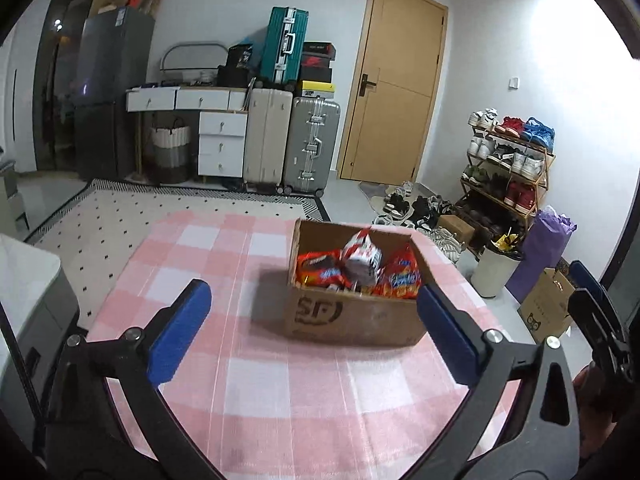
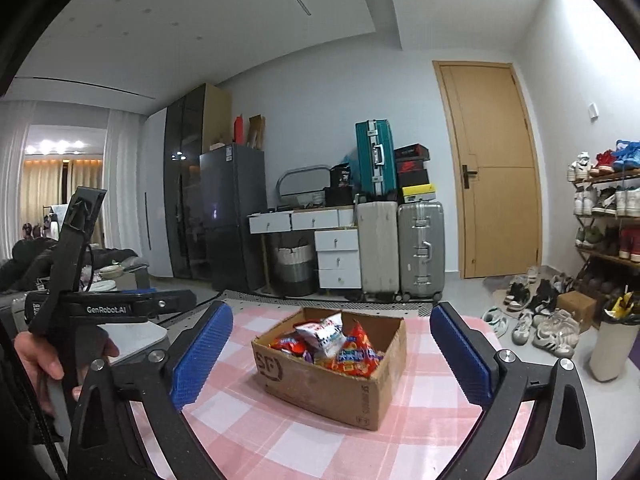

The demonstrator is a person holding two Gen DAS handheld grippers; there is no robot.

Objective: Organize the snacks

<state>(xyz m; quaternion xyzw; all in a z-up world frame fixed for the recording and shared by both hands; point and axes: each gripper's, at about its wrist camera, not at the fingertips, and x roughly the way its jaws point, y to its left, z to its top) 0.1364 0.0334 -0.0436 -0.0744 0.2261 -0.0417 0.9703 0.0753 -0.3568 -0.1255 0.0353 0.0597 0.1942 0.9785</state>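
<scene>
An open cardboard box (image 1: 352,320) stands on the pink checked tablecloth (image 1: 280,392). It holds several snack bags: a red one (image 1: 320,270), a white and red one (image 1: 362,256) on top, and an orange-red one (image 1: 400,276). My left gripper (image 1: 314,294) is open with nothing between its blue pads, short of the box's near wall. In the right wrist view the same box (image 2: 320,388) sits ahead of my right gripper (image 2: 332,312), which is open and empty too. A hand (image 2: 40,360) holds the left gripper's black body (image 2: 108,308) at the left.
Beyond the table lie a dotted rug (image 1: 120,220), white drawers (image 1: 222,140), stacked suitcases (image 1: 312,144), a dark fridge (image 1: 108,92) and a wooden door (image 1: 396,80). At the right are a shoe rack (image 1: 508,168), loose shoes, a white bin (image 1: 494,272) and a cardboard box on the floor (image 1: 546,304).
</scene>
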